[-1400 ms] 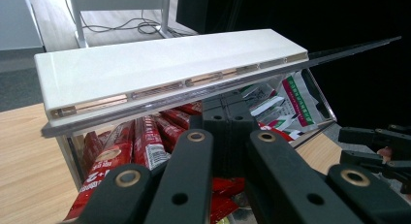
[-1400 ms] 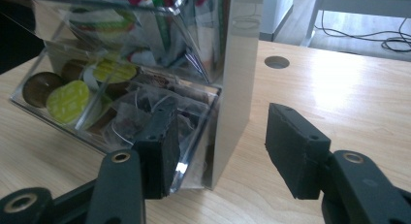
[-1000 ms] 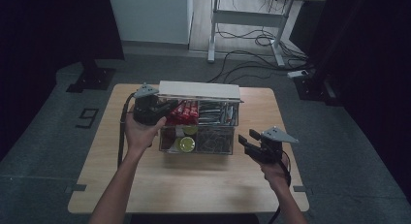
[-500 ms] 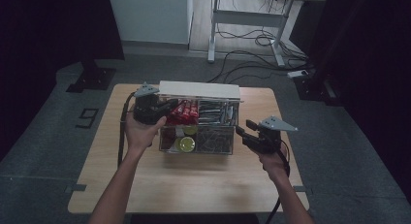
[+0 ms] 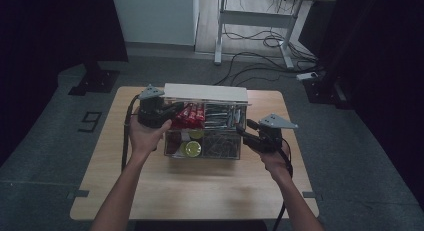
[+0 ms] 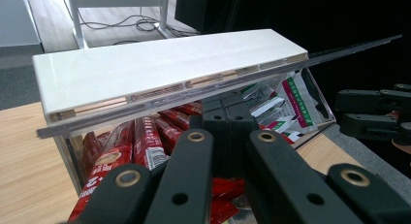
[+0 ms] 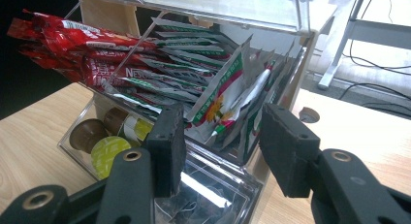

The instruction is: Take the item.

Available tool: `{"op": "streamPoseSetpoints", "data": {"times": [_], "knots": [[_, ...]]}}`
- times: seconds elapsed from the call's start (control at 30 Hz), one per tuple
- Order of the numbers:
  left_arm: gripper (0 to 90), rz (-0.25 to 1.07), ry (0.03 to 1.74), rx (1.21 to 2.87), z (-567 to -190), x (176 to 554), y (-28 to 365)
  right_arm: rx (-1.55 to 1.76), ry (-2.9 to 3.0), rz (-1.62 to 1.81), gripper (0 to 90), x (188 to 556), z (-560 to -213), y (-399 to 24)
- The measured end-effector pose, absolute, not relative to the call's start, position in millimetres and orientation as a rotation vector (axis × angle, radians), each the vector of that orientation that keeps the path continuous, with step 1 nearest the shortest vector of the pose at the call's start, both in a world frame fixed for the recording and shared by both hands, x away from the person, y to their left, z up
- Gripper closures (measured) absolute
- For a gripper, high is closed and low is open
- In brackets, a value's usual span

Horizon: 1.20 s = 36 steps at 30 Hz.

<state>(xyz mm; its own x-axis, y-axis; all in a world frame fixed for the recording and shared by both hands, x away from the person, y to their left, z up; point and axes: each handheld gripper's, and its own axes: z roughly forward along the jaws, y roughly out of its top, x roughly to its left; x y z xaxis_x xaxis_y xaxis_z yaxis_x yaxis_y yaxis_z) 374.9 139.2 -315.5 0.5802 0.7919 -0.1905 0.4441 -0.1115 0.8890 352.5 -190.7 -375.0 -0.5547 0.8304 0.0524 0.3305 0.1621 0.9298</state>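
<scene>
Clear acrylic organizer (image 5: pixel 205 141) sits mid-table; my left gripper (image 5: pixel 167 113), jaws together, props its lid (image 6: pixel 169 71) up, while my right gripper (image 7: pixel 220 136), jaws apart, approaches the green-and-white sachets (image 7: pixel 228 95); next, I'd pinch one.

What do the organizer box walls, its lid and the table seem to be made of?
Box: clear hard plastic by the look, glossy; the sachets and pods show through and the edges glint. Lid: white, smooth and matt on top with pale wood-coloured strips along the edge, perhaps painted board. Table: light wood-grain top, possibly laminate.
</scene>
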Motion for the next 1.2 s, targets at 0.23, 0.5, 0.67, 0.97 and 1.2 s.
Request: {"op": "streamPoseSetpoints", "data": {"times": [0.23, 0.5, 0.67, 0.97, 1.2], "knots": [[90.0, 0.401, 1.027, 1.743, -316, 376, 140, 1.093, 1.974, 1.381, 51.8, 358, -375, -186], [90.0, 0.401, 1.027, 1.746, -316, 377, 140, 1.078, 1.982, 1.375, 52.2, 362, -372, -179], [90.0, 0.401, 1.029, 1.747, -315, 377, 140, 1.077, 1.991, 1.367, 52.5, 366, -372, -173], [90.0, 0.401, 1.026, 1.748, -315, 378, 140, 1.077, 1.995, 1.321, 54.0, 377, -372, -160], [90.0, 0.400, 1.024, 1.747, -315, 378, 140, 1.083, 1.977, 1.283, 58.5, 382, -373, -157]]}}
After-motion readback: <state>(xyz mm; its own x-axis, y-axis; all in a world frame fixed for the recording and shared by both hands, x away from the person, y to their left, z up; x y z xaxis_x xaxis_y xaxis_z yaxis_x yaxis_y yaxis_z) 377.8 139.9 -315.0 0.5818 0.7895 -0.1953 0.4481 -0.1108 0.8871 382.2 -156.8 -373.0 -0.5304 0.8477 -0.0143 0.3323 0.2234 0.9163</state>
